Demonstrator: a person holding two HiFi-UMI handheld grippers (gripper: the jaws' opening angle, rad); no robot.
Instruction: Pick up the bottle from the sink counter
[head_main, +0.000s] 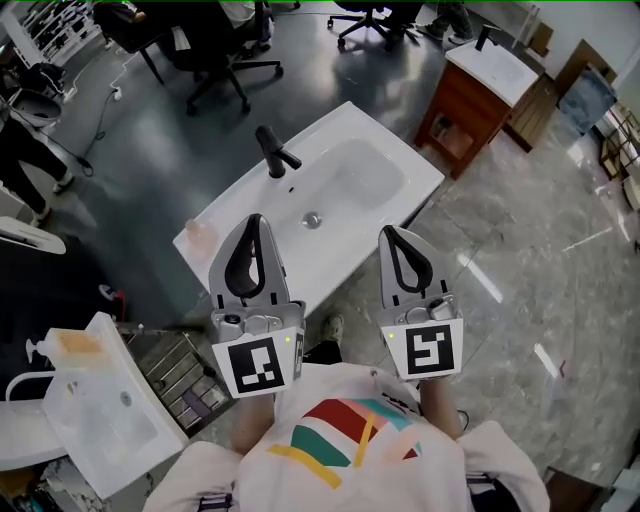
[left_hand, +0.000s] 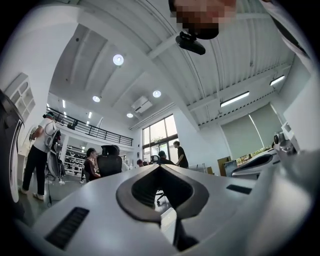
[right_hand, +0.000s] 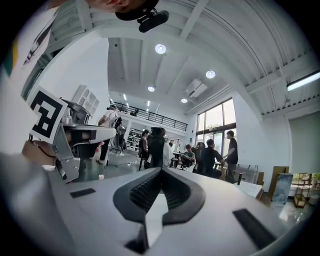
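Left gripper (head_main: 255, 224) and right gripper (head_main: 391, 234) were both closed and empty, jaw tips meeting, and held side by side over the near edge of the white sink counter (head_main: 400, 190). The small pale bottle (head_main: 199, 233) stood on the counter's corner — at nine o'clock from the left gripper, apart from it.

A big open office-workshop hall: swivel chairs (head_main: 215, 50), a railed mezzanine (right_hand: 155, 119), a freestanding sink counter (head_main: 415, 172).

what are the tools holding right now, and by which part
Nothing is held. The left tool and the right tool both have their jaws closed together with nothing between them.
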